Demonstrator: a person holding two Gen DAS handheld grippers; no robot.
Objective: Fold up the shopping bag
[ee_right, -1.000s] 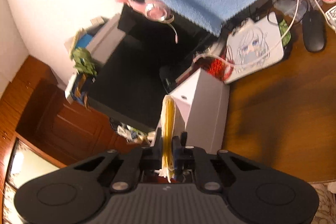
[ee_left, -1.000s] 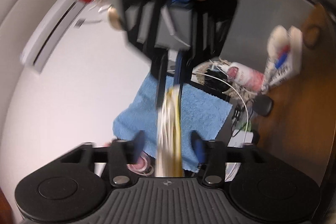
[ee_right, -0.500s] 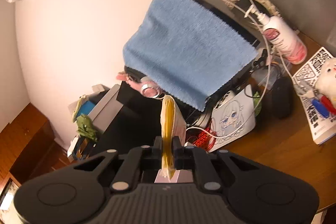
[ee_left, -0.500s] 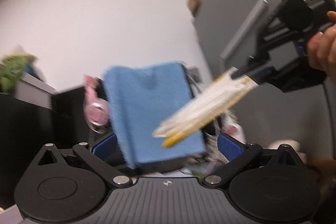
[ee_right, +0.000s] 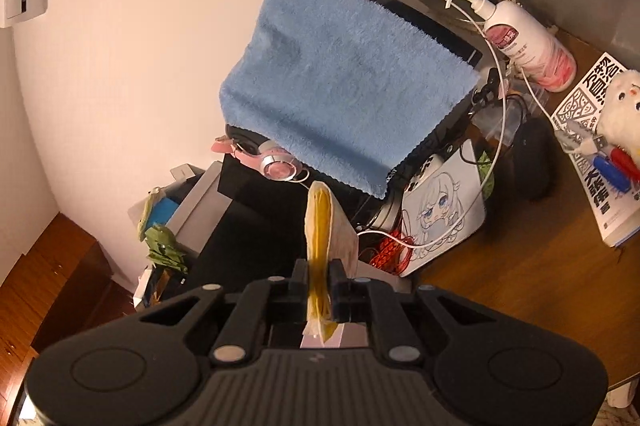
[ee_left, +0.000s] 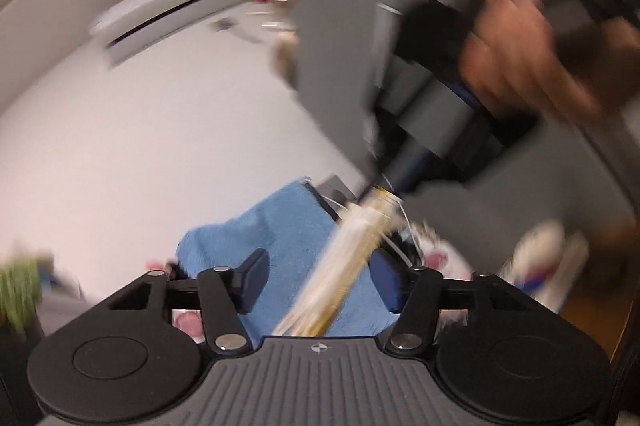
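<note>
Between the right tool's [ee_right: 319, 282] pads, the folded bag [ee_right: 318, 226] points straight forward.

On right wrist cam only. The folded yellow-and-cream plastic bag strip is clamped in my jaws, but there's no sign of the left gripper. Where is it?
Observer: The left gripper faces the right gripper. The folded bag strip runs from the right one down between the left one's jaws.
Operator: Clamped there too?
Observer: Not yet. Its jaws are closing with a gap showing beside the strip; the view is blurred.
Operator: Anything else?
Observer: A hand grips the right gripper's body above the strip.
</note>
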